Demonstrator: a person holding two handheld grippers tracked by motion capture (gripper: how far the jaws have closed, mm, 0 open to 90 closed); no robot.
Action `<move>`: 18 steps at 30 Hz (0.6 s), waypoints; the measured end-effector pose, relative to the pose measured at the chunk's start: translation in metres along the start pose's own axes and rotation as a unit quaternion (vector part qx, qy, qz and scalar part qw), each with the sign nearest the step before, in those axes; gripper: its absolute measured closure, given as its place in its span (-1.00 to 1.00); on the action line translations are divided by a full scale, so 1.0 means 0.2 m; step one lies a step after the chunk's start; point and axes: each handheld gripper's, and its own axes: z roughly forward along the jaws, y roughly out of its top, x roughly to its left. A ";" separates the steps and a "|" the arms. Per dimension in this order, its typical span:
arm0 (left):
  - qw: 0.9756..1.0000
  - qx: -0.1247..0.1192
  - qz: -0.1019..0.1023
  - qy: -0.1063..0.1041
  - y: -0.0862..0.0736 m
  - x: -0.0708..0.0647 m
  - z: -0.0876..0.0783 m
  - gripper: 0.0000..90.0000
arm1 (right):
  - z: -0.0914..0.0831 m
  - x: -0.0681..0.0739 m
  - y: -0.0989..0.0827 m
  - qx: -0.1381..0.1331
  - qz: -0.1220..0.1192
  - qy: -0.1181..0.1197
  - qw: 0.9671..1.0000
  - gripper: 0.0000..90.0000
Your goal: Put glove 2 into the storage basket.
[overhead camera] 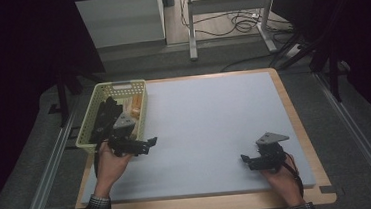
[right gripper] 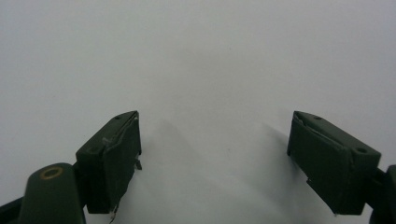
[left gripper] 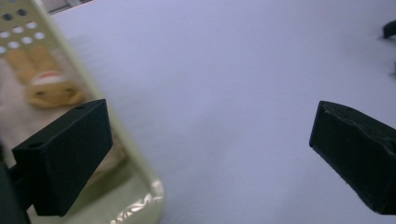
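High view: my right gripper rests with jaws spread and empty on the table, bare mat all round. My left gripper, jaws released, hovers at the near corner of the basket, whose long axis runs away from me.

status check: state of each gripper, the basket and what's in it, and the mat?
Left gripper: open, holds nothing, beside the basket's near right corner.
Right gripper: open, holds nothing, over bare mat.
Basket: upright at the mat's left edge, holds things.
Orange toy: lies inside the basket, not gripped.
Dark items: inside the basket; kind unclear.
Mat: flat on the table, nothing lying on its middle.
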 end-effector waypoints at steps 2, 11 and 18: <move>1.000 -0.001 0.011 -0.005 -0.02 -0.04 0.02 -1.00 | 0.00 0.00 0.00 0.000 0.000 0.000 1.000 -0.62; 0.999 0.008 0.044 -0.017 -0.16 -0.20 0.12 -1.00 | 0.00 0.00 0.00 0.000 0.000 0.000 1.000 -0.62; 0.998 0.024 0.043 -0.032 -0.27 -0.24 0.19 -1.00 | 0.00 0.00 0.00 0.000 0.000 0.000 1.000 -0.62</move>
